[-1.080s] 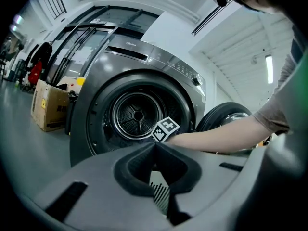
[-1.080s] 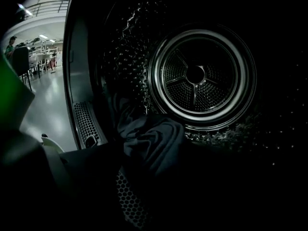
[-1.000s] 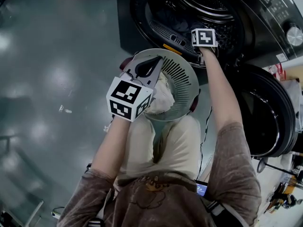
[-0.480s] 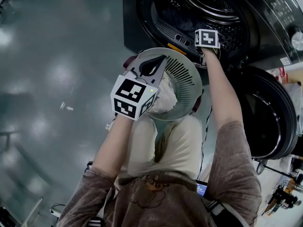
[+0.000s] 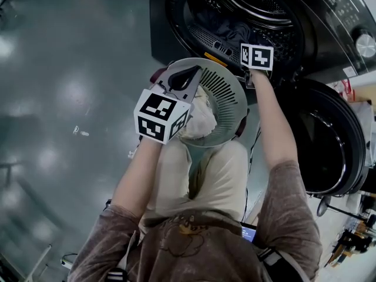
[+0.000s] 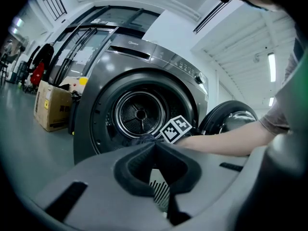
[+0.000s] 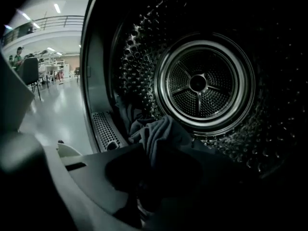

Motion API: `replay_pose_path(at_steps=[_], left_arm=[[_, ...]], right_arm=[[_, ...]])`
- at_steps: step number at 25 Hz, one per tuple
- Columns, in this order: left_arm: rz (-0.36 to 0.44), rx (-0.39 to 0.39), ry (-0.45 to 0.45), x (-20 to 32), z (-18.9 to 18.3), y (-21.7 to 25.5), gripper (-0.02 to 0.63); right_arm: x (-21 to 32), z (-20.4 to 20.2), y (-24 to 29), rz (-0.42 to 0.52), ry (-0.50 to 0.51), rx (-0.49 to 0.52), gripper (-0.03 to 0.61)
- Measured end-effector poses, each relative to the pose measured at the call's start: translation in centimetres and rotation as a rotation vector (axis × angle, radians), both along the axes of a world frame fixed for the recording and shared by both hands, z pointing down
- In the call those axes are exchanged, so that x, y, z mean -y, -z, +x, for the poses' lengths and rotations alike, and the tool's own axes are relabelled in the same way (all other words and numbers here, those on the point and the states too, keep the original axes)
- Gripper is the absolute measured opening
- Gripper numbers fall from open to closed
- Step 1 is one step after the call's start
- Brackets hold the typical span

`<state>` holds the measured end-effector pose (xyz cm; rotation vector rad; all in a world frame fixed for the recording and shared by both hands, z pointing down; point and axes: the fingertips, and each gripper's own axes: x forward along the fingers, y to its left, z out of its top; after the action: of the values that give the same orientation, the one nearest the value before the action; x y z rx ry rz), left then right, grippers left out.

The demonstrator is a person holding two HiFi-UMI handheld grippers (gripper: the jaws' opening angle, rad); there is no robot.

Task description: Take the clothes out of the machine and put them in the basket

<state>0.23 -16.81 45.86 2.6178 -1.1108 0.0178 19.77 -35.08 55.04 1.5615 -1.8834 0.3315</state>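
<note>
Though dim, just-closed right gripper's cloth.

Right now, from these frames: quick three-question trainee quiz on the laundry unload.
1. True or false: the basket is empty.
2. The right gripper grips: A a red sock, B a dark grey garment, C a shoe.
3. Which gripper clamps the basket's rim?
Key: 1 false, a pale garment lies in it. 2 B; its fingers have just been closing, the cloth between them, at the mouth of the drum. 3 the left gripper.
</note>
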Motion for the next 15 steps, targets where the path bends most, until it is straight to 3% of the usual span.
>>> replay_pose_path(at_steps=[15], left_arm=[[0.010,0.048,0.000,-0.6,1.1,0.1,0.003]], right_arm=[[-7.5,-2.1,3.4,0.097,0.159,0.114,0.060]])
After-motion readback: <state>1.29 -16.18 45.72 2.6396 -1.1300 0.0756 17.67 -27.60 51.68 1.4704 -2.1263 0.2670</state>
